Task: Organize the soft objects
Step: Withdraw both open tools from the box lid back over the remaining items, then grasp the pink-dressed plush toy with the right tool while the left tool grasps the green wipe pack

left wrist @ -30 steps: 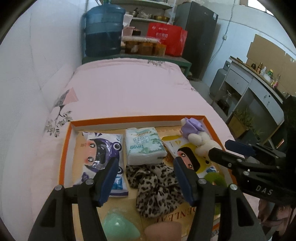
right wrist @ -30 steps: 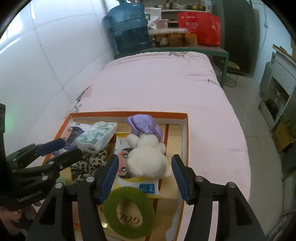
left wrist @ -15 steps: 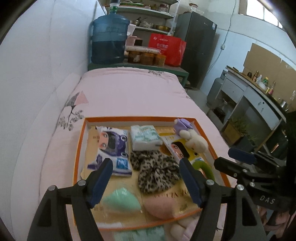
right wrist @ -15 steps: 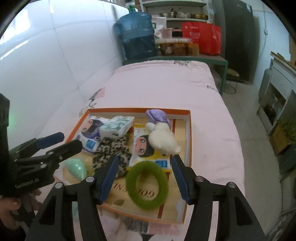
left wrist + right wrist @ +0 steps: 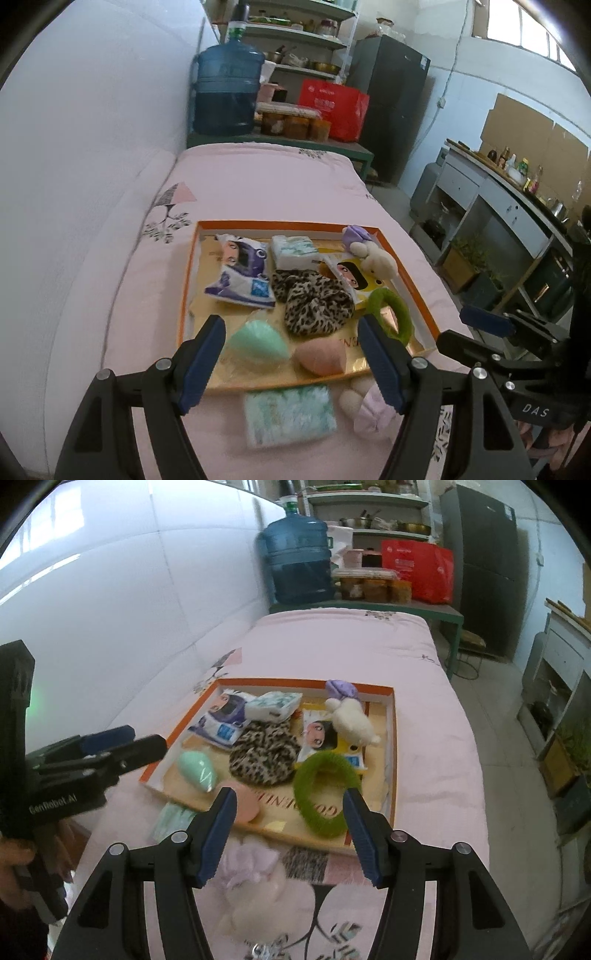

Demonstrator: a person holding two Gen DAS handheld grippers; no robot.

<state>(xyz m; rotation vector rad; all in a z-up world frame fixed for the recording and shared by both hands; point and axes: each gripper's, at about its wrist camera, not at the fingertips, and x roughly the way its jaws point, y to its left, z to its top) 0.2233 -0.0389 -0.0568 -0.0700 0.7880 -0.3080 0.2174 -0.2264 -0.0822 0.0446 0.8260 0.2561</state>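
An orange-rimmed tray (image 5: 186, 280) (image 5: 303, 682) lies on the pink bed. It holds a leopard scrunchie (image 5: 314, 302) (image 5: 264, 755), a green fuzzy ring (image 5: 402, 317) (image 5: 303, 794), a mint sponge (image 5: 256, 343) (image 5: 197, 768), a pink sponge (image 5: 321, 356) (image 5: 245, 805), a white plush (image 5: 376, 260) (image 5: 351, 720) and packets. On the bedding in front of the tray lie a green tissue pack (image 5: 290, 415) (image 5: 171, 818) and a plush with a lilac cap (image 5: 369, 406) (image 5: 255, 890). My left gripper (image 5: 290, 332) (image 5: 122, 746) and right gripper (image 5: 289, 801) (image 5: 480, 325) hover open and empty above the tray's near edge.
White padded wall (image 5: 92, 184) runs along the left of the bed. At the bed's far end stand a blue water jug (image 5: 227, 92), a red box (image 5: 332, 109) and jars. The floor and grey cabinets (image 5: 491, 210) lie to the right.
Both grippers have drawn back and upward from the tray, so the whole tray, the tissue pack and the capped plush on the bedding now show. The left jaws widened a little.
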